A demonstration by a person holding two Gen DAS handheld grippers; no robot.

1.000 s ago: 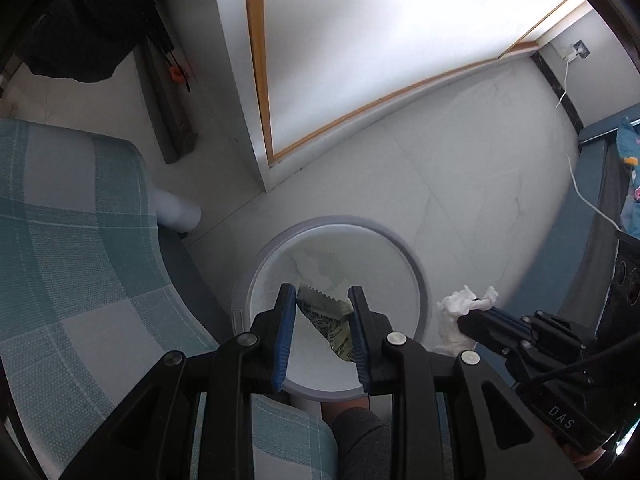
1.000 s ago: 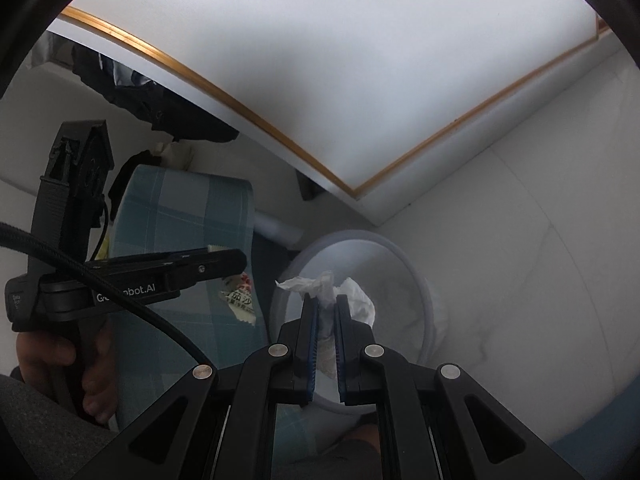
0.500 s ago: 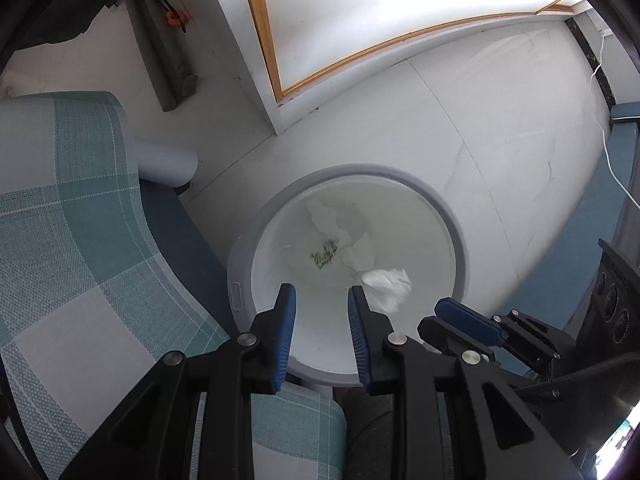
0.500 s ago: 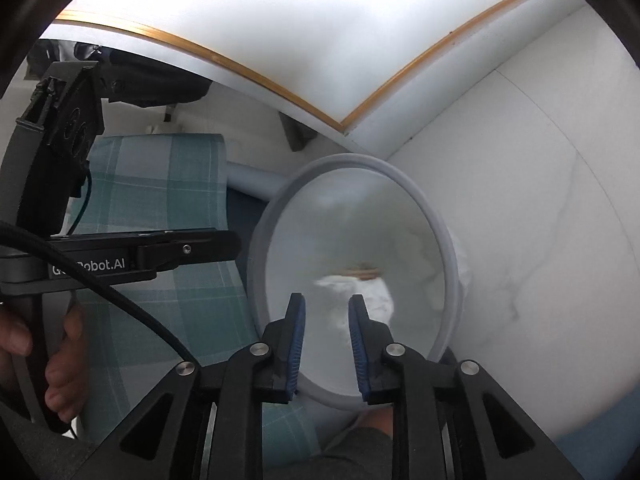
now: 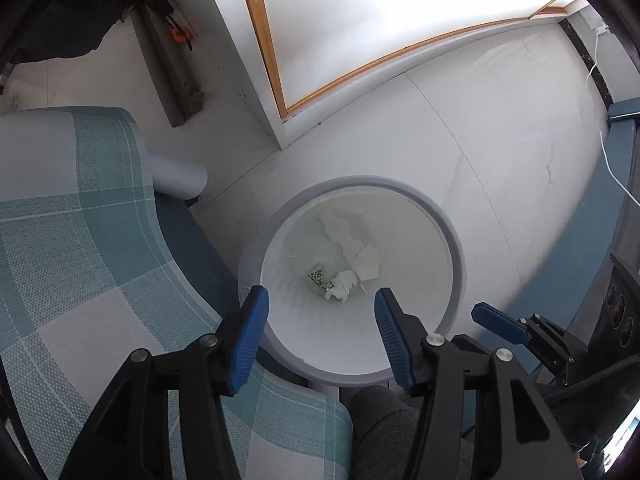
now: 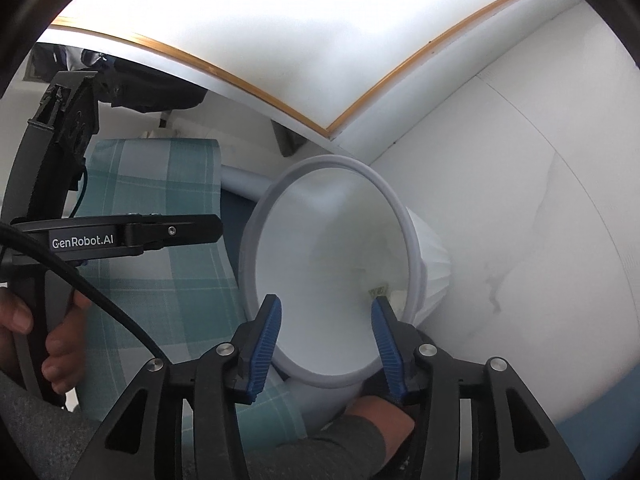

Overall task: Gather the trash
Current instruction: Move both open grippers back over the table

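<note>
"GenRobot.AI" stands in white on the left gripper point(image 6: 132, 236) (the bin scrap's print is unreadable).

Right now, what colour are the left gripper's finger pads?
Blue pads on black arms; clearest in the left wrist view.

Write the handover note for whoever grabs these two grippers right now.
Left gripper: open, nothing between the pads, above the white bin; its jaws have just been opening.
Right gripper: open, empty, at the bin's near rim; jaws also just opening.
Trash: the crumpled tissue, the printed wrapper and white paper scraps lie at the bin's bottom.
Done: both pieces dropped in.
Left: no other trash shows in either view; look around before finishing.
</note>
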